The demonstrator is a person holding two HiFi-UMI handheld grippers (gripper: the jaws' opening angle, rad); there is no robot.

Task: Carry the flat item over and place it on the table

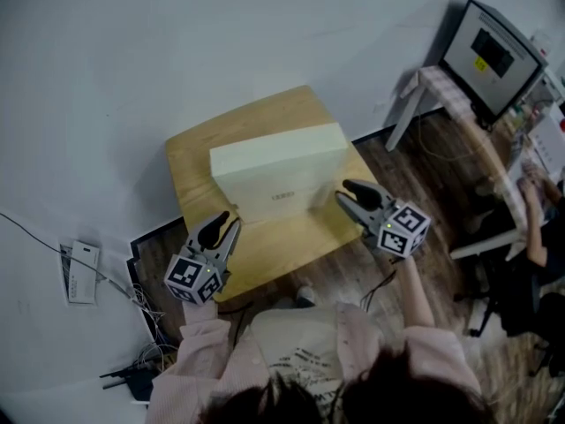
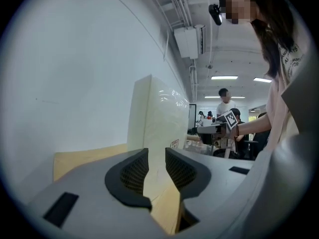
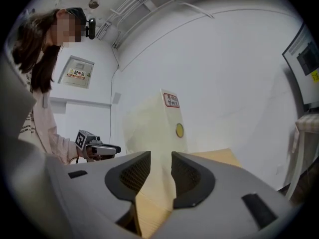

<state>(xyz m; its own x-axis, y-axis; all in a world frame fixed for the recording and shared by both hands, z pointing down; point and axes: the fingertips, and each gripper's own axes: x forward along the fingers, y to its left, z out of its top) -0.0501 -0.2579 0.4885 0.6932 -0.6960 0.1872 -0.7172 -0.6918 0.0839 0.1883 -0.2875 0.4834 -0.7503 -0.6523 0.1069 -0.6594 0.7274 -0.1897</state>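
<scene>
Left tool [image 2: 156, 158] – jaws ajar, cream box [image 2: 159, 116] beyond

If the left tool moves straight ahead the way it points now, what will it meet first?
Probably the cream box on the wooden table; it stands straight ahead of the left tool, beyond its jaws. How far is unclear.
</scene>
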